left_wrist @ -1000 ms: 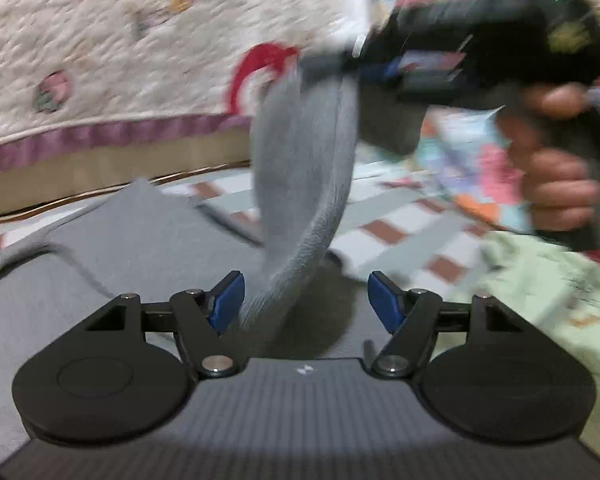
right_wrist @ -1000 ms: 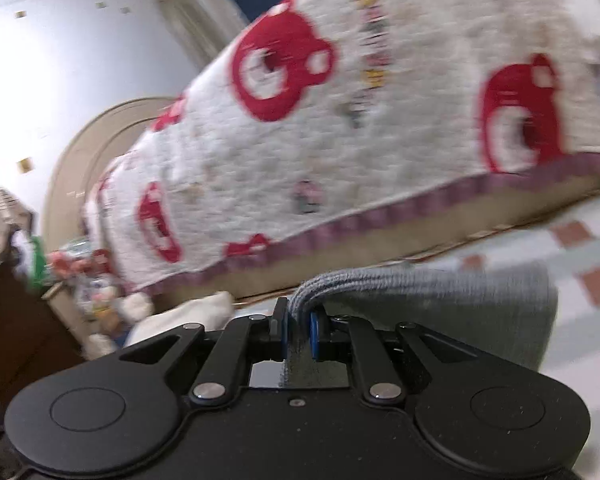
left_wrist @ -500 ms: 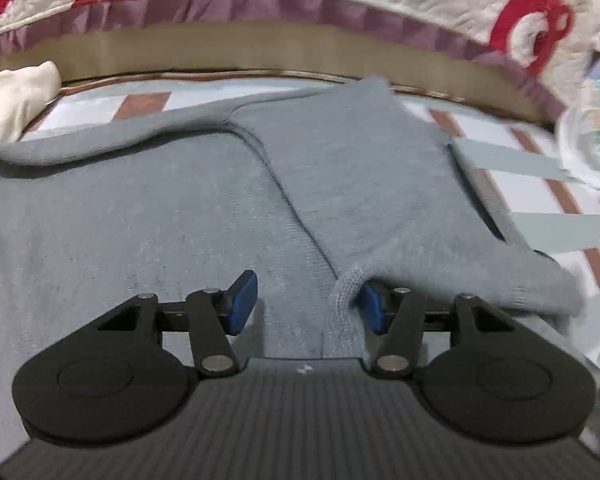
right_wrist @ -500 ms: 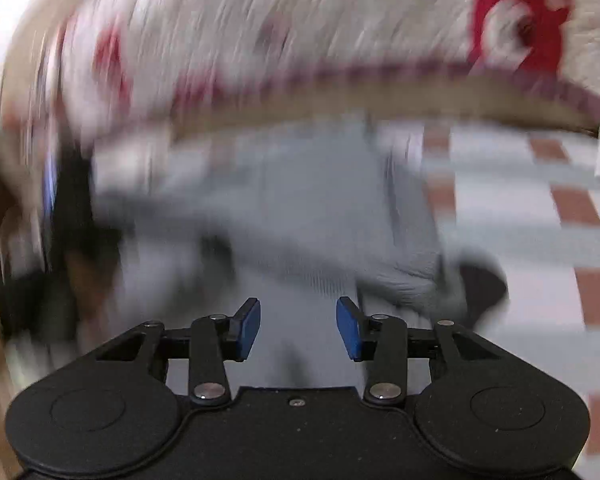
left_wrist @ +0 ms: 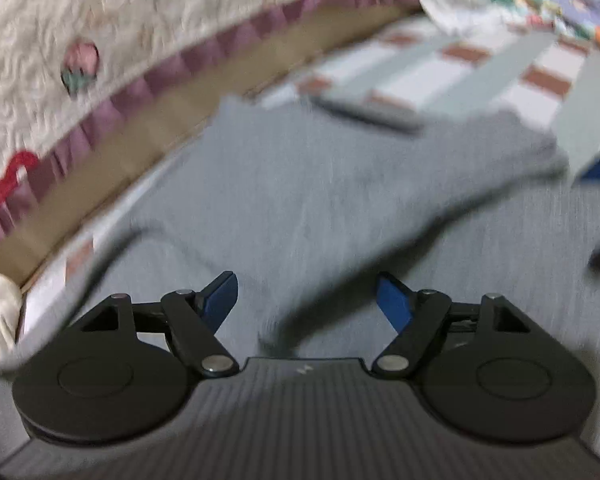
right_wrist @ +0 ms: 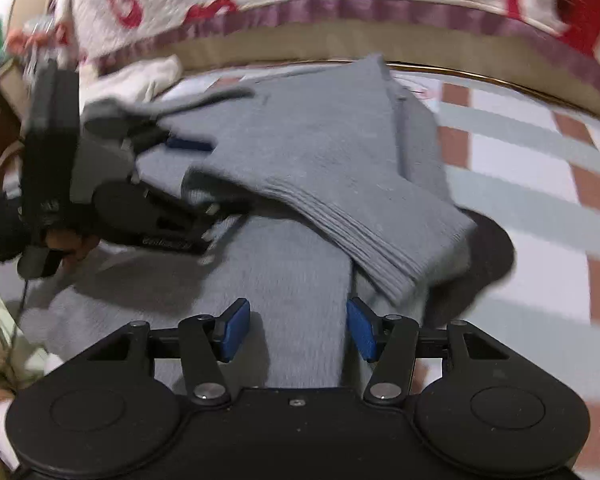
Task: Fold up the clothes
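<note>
Grey sweater (right_wrist: 300, 152) with sleeve folded across, left gripper (left_wrist: 306, 300) and right gripper (right_wrist: 298, 330) both spread and empty, only right view shows gripping hand (right_wrist: 66, 242), left view motion-blurred.

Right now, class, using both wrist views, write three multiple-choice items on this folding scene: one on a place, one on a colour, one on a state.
1. Where does the sweater lie?
A. On the checked floor mat
B. On a chair
C. On the quilt

2. What colour is the sweater?
A. Red
B. Grey
C. Green

3. How is the right hand-held gripper?
A. Shut on a sleeve
B. Out of view
C. Open, empty

Answers: 1 A, the mat shows beside it; 2 B, grey in both views; 3 C, its pads stand apart with nothing between them.
</note>
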Demonstrator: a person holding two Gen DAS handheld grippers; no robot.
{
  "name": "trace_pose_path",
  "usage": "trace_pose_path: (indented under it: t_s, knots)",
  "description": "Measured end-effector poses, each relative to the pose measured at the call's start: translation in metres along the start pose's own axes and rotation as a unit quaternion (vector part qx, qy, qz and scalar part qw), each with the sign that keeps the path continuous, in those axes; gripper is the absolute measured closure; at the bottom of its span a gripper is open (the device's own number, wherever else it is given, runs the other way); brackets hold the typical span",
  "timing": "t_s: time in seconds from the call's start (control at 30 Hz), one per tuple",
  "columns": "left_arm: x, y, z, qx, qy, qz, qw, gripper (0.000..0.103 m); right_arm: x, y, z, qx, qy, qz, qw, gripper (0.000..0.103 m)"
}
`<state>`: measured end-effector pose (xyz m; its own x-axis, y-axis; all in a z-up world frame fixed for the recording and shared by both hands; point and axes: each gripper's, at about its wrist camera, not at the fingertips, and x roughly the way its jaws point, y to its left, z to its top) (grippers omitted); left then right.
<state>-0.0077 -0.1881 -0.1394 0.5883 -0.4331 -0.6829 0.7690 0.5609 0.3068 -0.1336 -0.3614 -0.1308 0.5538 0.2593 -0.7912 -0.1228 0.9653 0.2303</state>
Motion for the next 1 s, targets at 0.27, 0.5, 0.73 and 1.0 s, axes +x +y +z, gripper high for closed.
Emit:
trace_pose_path:
  t_s: [0.27,0.5,0.73,1.0]
  knots:
    - [0.026,0.025,0.034,-0.009,-0.075,0.053,0.9957,0.026,-0.002,-0.005,-0.018,0.037,0.033,0.03,0.998,0.062]
    - [0.074,0.097,0.023,-0.236,0.041,0.029,0.9704,0.022,-0.006,-0.007,-0.028,0.043,0.045,0.039,0.997,0.062]
    - [0.079,0.098,0.015,-0.25,0.029,0.064,0.9655,0.023,-0.006,-0.004,-0.027,0.028,0.063,0.042,0.997,0.062]
    - [0.062,0.113,-0.011,-0.203,0.06,0.09,0.9732,0.023,-0.017,-0.002,-0.031,0.021,0.061,0.021,0.998,0.061]
